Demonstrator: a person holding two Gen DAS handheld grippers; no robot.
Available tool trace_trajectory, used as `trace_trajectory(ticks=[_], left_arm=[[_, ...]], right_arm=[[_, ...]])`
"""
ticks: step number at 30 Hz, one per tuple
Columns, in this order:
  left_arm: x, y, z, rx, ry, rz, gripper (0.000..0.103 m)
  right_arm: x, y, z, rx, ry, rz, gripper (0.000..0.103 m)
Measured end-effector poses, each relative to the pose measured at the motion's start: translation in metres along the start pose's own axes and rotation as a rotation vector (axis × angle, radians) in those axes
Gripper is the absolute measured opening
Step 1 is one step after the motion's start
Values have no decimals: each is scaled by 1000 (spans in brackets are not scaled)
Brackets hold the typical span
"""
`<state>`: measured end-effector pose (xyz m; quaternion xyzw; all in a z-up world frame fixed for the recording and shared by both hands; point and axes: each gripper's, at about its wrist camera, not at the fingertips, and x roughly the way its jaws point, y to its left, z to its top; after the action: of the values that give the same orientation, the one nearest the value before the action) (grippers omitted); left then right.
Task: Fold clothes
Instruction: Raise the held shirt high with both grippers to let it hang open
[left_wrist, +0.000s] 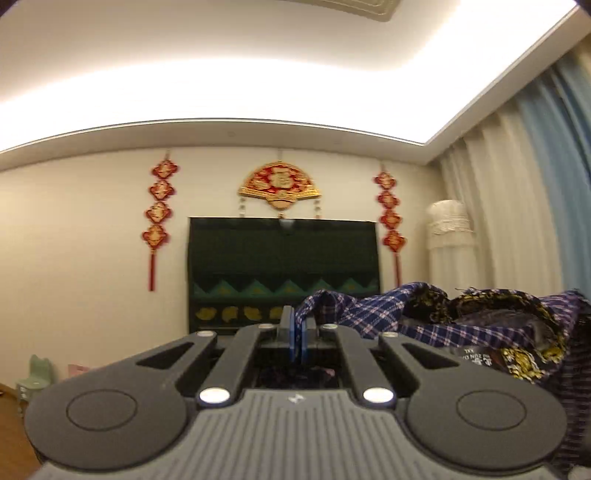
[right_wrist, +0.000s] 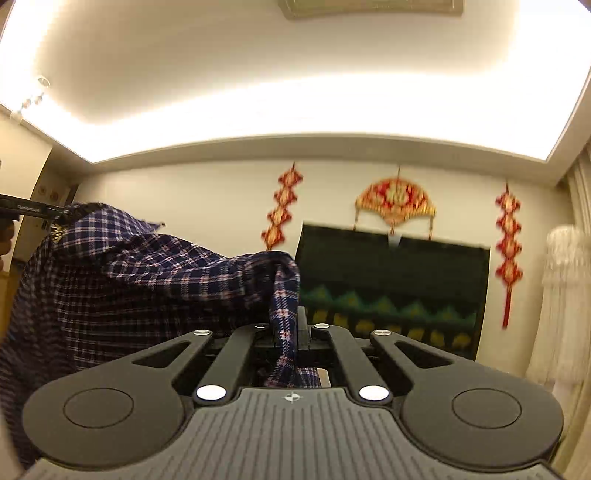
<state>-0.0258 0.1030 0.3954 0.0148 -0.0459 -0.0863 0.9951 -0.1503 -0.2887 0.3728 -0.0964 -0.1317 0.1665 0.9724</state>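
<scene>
Plaid shirt hanging between our two closed grippers

We are pinching one edge of the plaid shirt (left_wrist: 369, 314) in the left gripper (left_wrist: 298, 332), jaws narrow on cloth, while its span is running rightward to the right gripper (right_wrist: 291, 328), also clamping a fold; the garment's long axis is lying level between both hands, neither nearer
</scene>
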Motion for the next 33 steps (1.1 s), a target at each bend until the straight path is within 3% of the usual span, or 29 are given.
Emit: trace_trajectory(ticks=[3, 6, 12, 14, 16, 17, 18, 21, 22, 25, 29, 31, 33], left_arm=[[43, 6, 0, -13, 64, 37, 3], [111, 18, -43, -28, 195, 80, 3], [250, 45, -160, -51, 433, 150, 3], [292, 46, -209, -23, 545, 121, 4], [335, 33, -286, 35, 785, 58, 10], [338, 29, -324, 72, 870, 70, 10], [333, 28, -350, 79, 905, 84, 10], [308, 31, -403, 29, 947, 97, 15], [293, 37, -410, -8, 936, 92, 16], [244, 39, -424, -58, 928, 33, 21], [220, 31, -443, -33, 987, -37, 22], [217, 33, -459, 29, 1020, 1, 23], [217, 41, -467, 82, 1002, 55, 27]], right_arm=[[24, -2, -8, 12, 30, -5, 0], [64, -4, -39, 40, 116, -6, 0], [179, -4, -164, 115, 400, -30, 0], [216, 3, -221, 153, 525, -71, 0], [245, 5, -291, 186, 677, -137, 0], [256, 3, -330, 197, 761, -173, 0], [261, 1, -371, 200, 853, -205, 0], [249, 0, -460, 196, 1030, -248, 1], [242, 0, -482, 197, 1064, -253, 7], [213, 3, -493, 223, 1033, -228, 14], [200, 2, -493, 205, 1016, -159, 29], [207, -6, -494, 190, 1039, -137, 27], [211, -25, -498, 157, 1095, -218, 26]])
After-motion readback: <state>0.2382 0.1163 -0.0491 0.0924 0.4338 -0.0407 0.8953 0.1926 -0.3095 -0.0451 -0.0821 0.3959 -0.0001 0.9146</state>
